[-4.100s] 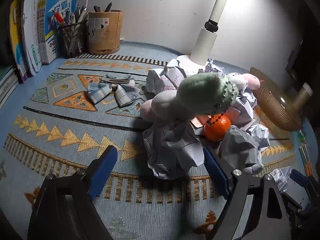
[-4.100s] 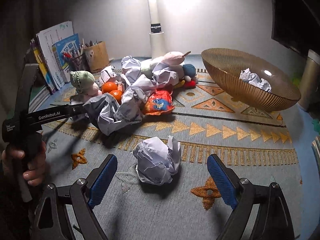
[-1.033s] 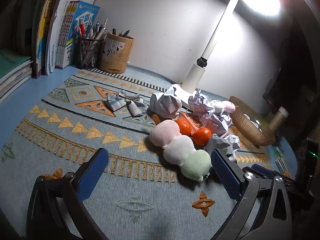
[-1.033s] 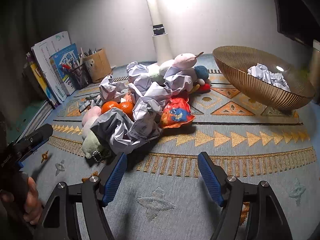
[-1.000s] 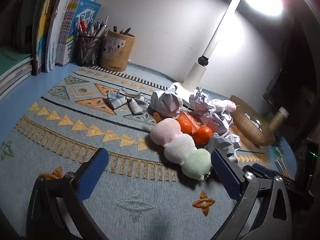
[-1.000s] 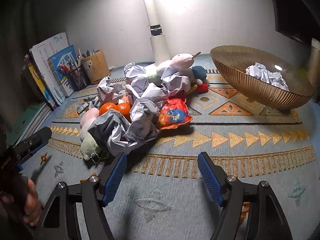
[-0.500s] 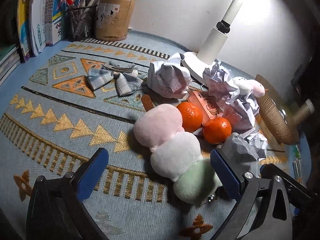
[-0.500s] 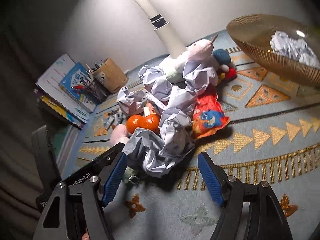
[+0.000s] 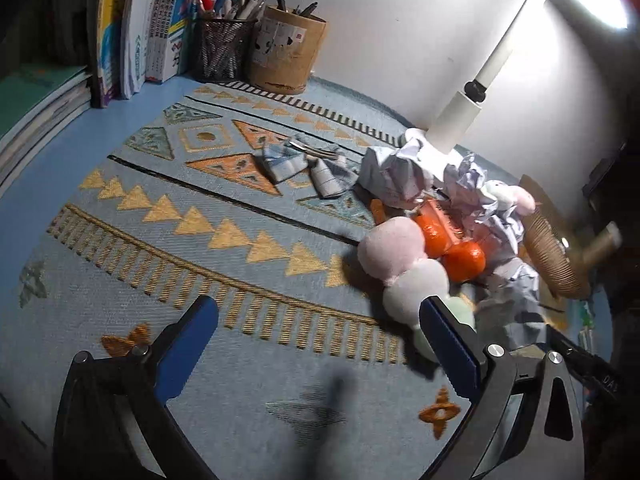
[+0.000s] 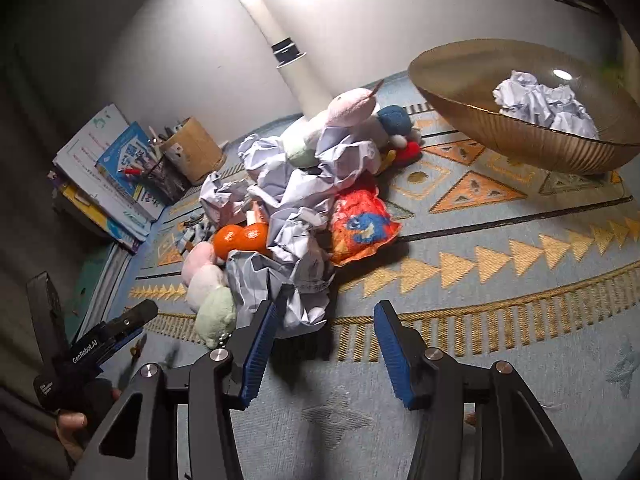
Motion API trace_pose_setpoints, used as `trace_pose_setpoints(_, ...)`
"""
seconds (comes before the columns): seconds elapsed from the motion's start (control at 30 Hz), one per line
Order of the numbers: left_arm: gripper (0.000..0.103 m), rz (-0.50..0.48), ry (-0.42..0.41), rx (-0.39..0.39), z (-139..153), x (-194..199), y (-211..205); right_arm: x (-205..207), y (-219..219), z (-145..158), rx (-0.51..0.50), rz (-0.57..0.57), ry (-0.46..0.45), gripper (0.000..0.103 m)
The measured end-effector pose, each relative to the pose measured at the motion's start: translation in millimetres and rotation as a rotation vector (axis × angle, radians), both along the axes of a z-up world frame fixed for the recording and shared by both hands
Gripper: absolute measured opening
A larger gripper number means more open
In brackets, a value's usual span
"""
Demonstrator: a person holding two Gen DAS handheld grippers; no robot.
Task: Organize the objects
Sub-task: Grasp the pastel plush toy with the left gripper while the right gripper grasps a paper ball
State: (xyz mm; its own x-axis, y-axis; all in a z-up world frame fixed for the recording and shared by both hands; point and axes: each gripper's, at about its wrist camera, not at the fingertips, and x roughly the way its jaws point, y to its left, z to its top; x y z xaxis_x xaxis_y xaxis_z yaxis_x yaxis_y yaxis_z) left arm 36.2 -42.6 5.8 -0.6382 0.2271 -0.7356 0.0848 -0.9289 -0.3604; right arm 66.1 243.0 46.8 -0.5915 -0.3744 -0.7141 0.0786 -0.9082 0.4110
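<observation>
A pile of crumpled paper balls [image 10: 296,216], two oranges [image 10: 240,240], a red snack bag [image 10: 360,224] and plush toys lies on the patterned mat. A pink, white and green plush [image 9: 404,272] lies at the pile's near edge; it also shows in the right wrist view [image 10: 206,280]. My left gripper [image 9: 316,344] is open and empty, its right finger just in front of the plush's green end. My right gripper [image 10: 324,352] is open and empty, just short of the nearest paper ball [image 10: 308,292]. A gold bowl [image 10: 480,120] holds paper balls [image 10: 540,104].
A desk lamp post [image 9: 472,96] stands behind the pile. Pen holders [image 9: 256,52] and books [image 9: 136,28] line the back left. Folded plaid cloth [image 9: 304,168] lies on the mat. The left gripper shows in the right wrist view [image 10: 100,344] at lower left.
My left gripper has swung left and back, so the plush now sits at its right finger. My right gripper has moved closer to the pile and its fingers have narrowed.
</observation>
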Motion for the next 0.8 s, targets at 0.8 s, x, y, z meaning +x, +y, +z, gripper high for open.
trace_pose_setpoints(0.8, 0.091, -0.146, 0.01, -0.137, 10, 9, 13, 15, -83, 0, -0.02, 0.4, 0.09, 0.061)
